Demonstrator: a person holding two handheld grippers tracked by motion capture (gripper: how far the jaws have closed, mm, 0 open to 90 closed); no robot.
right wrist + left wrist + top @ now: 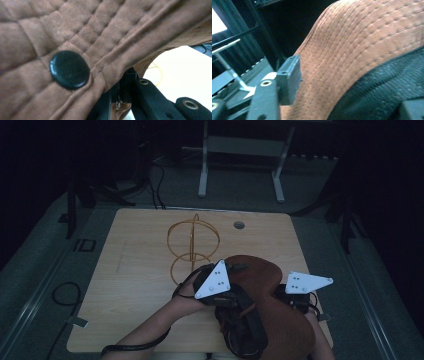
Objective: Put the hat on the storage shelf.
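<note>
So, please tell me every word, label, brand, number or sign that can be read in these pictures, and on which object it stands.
No text can be read in any view.
The brown quilted hat: stitching and a black button, no label showing.
Grey plates on the left gripper and right gripper: small dots, no letters.
Wooden table and gold wire stand: no markings.
</note>
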